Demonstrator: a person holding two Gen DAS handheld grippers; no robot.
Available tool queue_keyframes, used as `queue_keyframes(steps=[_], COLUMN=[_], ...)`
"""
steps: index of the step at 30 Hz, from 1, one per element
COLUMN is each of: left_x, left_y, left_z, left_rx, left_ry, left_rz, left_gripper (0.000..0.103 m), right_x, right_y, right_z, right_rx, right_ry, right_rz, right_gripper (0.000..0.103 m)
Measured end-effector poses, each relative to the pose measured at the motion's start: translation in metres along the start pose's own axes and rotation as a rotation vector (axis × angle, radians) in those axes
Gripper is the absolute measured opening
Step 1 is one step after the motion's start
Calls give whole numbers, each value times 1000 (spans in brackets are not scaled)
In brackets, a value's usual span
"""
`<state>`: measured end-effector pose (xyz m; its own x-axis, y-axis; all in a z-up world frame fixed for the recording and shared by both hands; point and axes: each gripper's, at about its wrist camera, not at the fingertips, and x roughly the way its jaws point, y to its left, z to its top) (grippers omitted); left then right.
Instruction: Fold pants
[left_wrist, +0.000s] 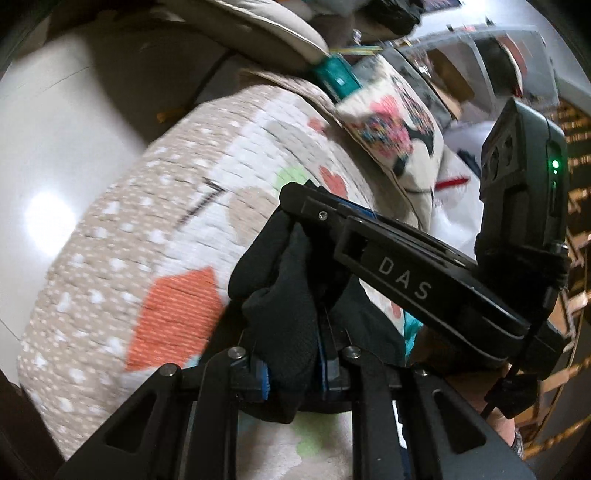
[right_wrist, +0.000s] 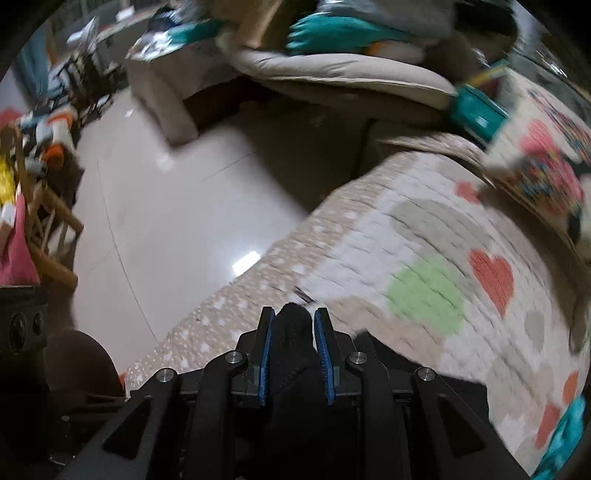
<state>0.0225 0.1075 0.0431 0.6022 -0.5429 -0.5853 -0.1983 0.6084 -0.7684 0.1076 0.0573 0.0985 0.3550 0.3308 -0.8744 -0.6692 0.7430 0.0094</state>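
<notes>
Item: black pants (left_wrist: 284, 295), soft, light, limp knit, bunched above the patterned play mat (left_wrist: 122, 236). I have my left gripper (left_wrist: 291, 373) and right gripper (right_wrist: 293, 350) both clamped on folds, jaws nearly closed. Best hold, I judge: hem or waistband edges, since the slack cloth sags.

A lived-in home is showing here, likely a living room. A patterned play mat (right_wrist: 424, 258) with hearts and dots is lying over glossy pale floor tiles (right_wrist: 166, 206). At twelve o'clock a beige cushioned seat (right_wrist: 332, 70) is sagging under heaped clothes; at nine o'clock toys and a wooden chair (right_wrist: 48, 218) are crowding the floor.
</notes>
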Motion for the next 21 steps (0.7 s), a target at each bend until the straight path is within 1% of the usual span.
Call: queue_keyframes(steps=[4, 10, 11, 12, 13, 14, 15, 16, 17, 18, 19, 20, 21], left_x=[22, 54, 58, 62, 65, 66, 64, 61, 58, 53, 47, 40, 31], left_y=[-26, -51, -54, -58, -60, -63, -65, -67, -69, -71, -73, -73, -72], left_z=[-14, -40, -43, -48, -52, -57, -62, -68, -73, -77, -81, -84, -86], left_rx=[69, 131, 139, 152, 164, 177, 193, 208, 227, 248, 270, 292, 310], left_ry=[30, 74, 81, 97, 113, 128, 142, 153, 165, 177, 188, 193, 185], left_rz=[35, 81, 90, 102, 107, 108, 106, 100, 93, 88, 77, 70, 74], left_gripper=[18, 18, 19, 25, 29, 36, 41, 43, 46, 47, 47, 48, 48], right_x=[-10, -18, -19, -19, -20, -21, -21, -22, -23, -25, -29, -33, -41], right_y=[-33, -75, -82, -88, -96, -104, -110, -119, -127, -134, -142, -148, -155], right_z=[-25, -65, -72, -76, -83, -91, -95, -102, -107, -114, -121, -125, -129], right_rx=[79, 185, 205, 214, 229, 245, 253, 270, 280, 295, 316, 333, 362], right_ry=[-25, -52, -58, -60, -61, -60, -59, -54, -48, -44, -45, -47, -50], right_rz=[0, -3, -6, -10, -24, -46, -63, -105, -138, -176, -226, -267, -331], right_gripper=[24, 24, 24, 24, 26, 29, 29, 32, 41, 49, 60, 60, 60])
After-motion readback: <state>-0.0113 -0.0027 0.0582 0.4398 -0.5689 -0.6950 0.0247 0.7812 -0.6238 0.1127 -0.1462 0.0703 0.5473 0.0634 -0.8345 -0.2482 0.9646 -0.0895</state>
